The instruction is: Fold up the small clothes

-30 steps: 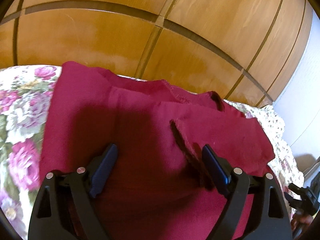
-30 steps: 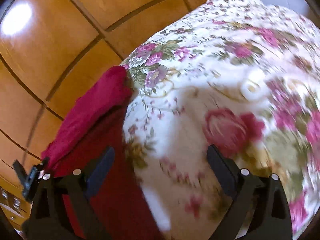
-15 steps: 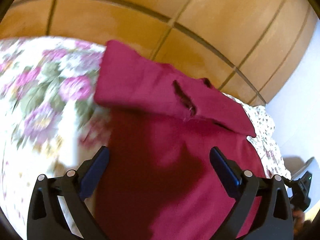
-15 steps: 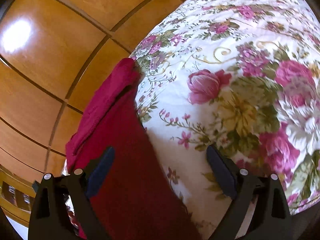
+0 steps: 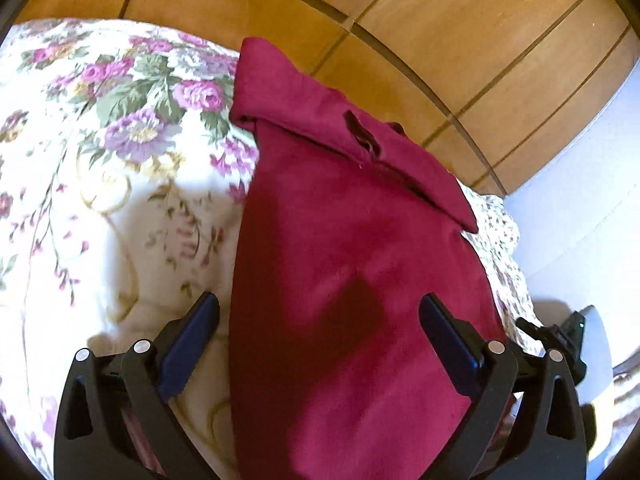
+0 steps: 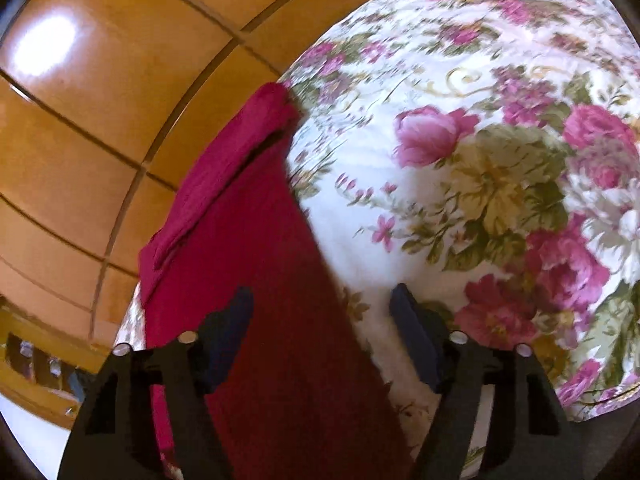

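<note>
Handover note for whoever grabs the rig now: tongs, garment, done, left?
Left tongs: open, empty, over the red garment.
Right tongs: open, empty, straddling the garment's edge on the floral bedspread.
Garment: lies flat on the bedspread, next to the wooden panel.
Done: far end folded over into a flap.
Left: probably further folds to make it compact; nothing gripped yet.

One crimson garment (image 5: pixel 352 264), far end folded over. One floral bedspread (image 5: pixel 112 168) beneath it. Two grippers: left gripper (image 5: pixel 320 332), right gripper (image 6: pixel 322 332), two blue-padded fingers each. One wood-panelled headboard (image 5: pixel 440 40) behind.
</note>
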A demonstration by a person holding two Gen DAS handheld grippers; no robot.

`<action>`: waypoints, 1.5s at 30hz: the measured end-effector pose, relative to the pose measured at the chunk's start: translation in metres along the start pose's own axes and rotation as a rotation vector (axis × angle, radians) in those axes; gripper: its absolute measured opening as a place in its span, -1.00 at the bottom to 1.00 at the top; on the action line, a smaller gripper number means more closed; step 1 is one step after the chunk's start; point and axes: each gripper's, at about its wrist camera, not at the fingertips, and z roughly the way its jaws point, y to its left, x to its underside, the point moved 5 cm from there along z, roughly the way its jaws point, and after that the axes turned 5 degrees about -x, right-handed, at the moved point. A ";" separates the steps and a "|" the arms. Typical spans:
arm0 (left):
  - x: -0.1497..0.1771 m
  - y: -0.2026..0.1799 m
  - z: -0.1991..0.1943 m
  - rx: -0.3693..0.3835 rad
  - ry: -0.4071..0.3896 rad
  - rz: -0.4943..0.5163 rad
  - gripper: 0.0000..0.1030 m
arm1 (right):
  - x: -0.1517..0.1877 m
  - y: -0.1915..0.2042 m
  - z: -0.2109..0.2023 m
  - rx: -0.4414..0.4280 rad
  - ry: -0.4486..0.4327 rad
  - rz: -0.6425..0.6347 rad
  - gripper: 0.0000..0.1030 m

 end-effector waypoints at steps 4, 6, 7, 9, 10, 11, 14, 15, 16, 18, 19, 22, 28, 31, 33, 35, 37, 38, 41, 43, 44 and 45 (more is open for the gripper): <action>0.010 0.000 -0.008 0.024 0.041 0.034 0.75 | 0.004 -0.003 0.002 -0.058 0.047 0.032 0.19; 0.019 -0.001 -0.013 0.036 0.066 0.058 0.62 | 0.006 -0.004 0.001 -0.083 0.061 0.048 0.19; 0.023 0.000 -0.015 0.043 0.073 0.066 0.56 | 0.007 -0.005 0.001 -0.094 0.069 0.056 0.18; 0.032 0.000 -0.020 0.065 0.090 0.081 0.44 | 0.009 -0.005 0.001 -0.119 0.082 0.074 0.16; 0.035 -0.001 -0.022 0.072 0.098 0.084 0.36 | 0.011 -0.003 0.002 -0.131 0.092 0.078 0.16; 0.039 -0.001 -0.024 0.087 0.110 0.087 0.33 | 0.013 -0.002 0.003 -0.144 0.109 0.080 0.14; 0.047 -0.007 -0.026 0.161 0.156 0.072 0.33 | 0.022 0.005 0.005 -0.166 0.151 0.056 0.13; 0.048 -0.009 -0.026 0.174 0.164 0.073 0.33 | 0.024 0.008 0.005 -0.168 0.159 0.049 0.13; 0.051 -0.012 -0.027 0.192 0.174 0.088 0.33 | 0.026 0.009 0.005 -0.172 0.165 0.044 0.13; 0.055 -0.015 -0.026 0.190 0.176 0.123 0.33 | 0.028 0.011 0.007 -0.170 0.168 0.039 0.07; 0.056 -0.016 -0.026 0.189 0.176 0.131 0.33 | 0.028 0.011 0.007 -0.161 0.168 0.034 0.03; 0.057 -0.019 -0.025 0.214 0.187 0.116 0.33 | 0.030 0.010 0.010 -0.138 0.165 0.031 -0.21; 0.062 -0.030 -0.024 0.260 0.208 0.107 0.33 | 0.038 0.019 0.017 -0.185 0.215 0.003 -0.47; 0.059 -0.031 -0.022 0.258 0.209 0.085 0.33 | 0.039 0.016 0.020 -0.183 0.218 0.019 -0.48; 0.058 -0.031 -0.020 0.258 0.201 0.060 0.33 | 0.039 0.014 0.020 -0.187 0.217 0.027 -0.49; 0.059 -0.032 -0.020 0.238 0.203 0.067 0.32 | 0.039 0.016 0.020 -0.170 0.210 0.004 -0.61; 0.060 -0.037 -0.017 0.195 0.224 0.093 -0.19 | 0.039 0.016 0.017 -0.180 0.205 0.000 -0.70; 0.062 -0.036 -0.014 0.167 0.243 0.093 -0.59 | 0.039 0.018 0.016 -0.189 0.201 -0.002 -0.71; 0.058 -0.026 -0.014 0.186 0.265 0.006 -0.74 | 0.037 0.023 0.010 -0.231 0.182 -0.012 -0.72; 0.056 -0.021 -0.017 0.208 0.271 -0.041 -0.77 | 0.036 0.030 0.005 -0.281 0.169 -0.024 -0.73; 0.054 -0.020 -0.020 0.218 0.267 -0.052 -0.77 | 0.036 0.035 0.001 -0.314 0.163 -0.033 -0.73; 0.053 -0.020 -0.023 0.228 0.259 -0.055 -0.78 | 0.037 0.039 -0.001 -0.335 0.160 -0.039 -0.74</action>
